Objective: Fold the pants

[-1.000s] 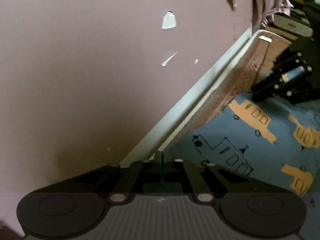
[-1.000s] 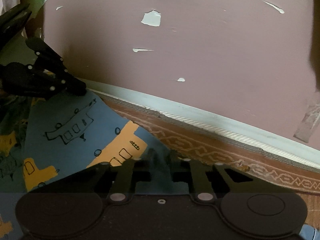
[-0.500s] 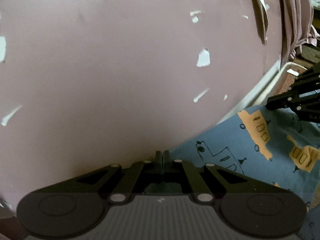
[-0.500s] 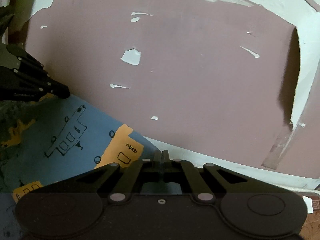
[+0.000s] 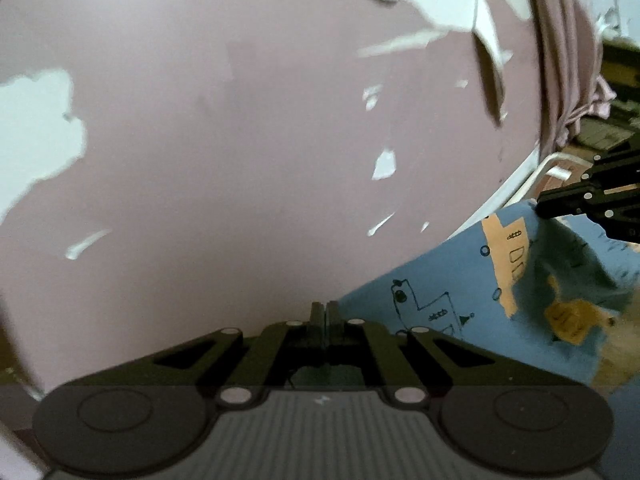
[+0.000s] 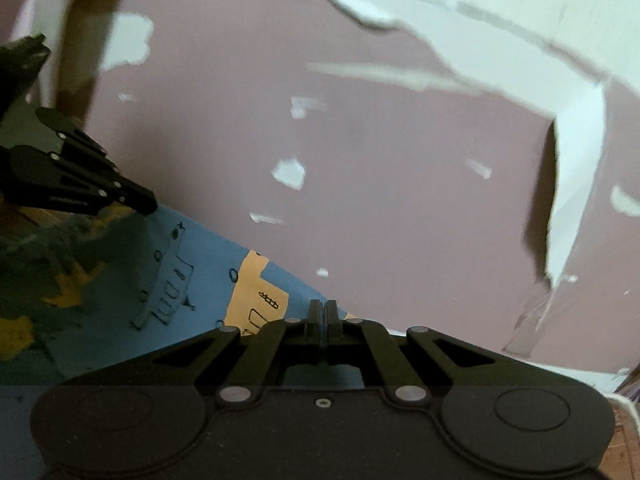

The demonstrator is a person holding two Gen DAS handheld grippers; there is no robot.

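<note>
The pants are blue cloth printed with orange and outlined vehicles. Their top edge is stretched taut and lifted between my two grippers. My left gripper is shut on one corner of that edge, its fingers pressed together at bottom centre. In the right wrist view the pants slope up to the left, and my right gripper is shut on the other corner. Each view shows the other gripper: the right gripper at the far right, the left gripper at the left. The lower cloth hangs crumpled in shadow.
A pink wall with peeling white patches fills both views close ahead. A pink curtain or cloth hangs at the upper right of the left wrist view. A white-trimmed mattress edge shows below it.
Both grippers rose with the pants' edge and tilted up. The patterned bed border dropped out of sight, more wall fills the views, and the cloth now hangs lifted between the grippers.
</note>
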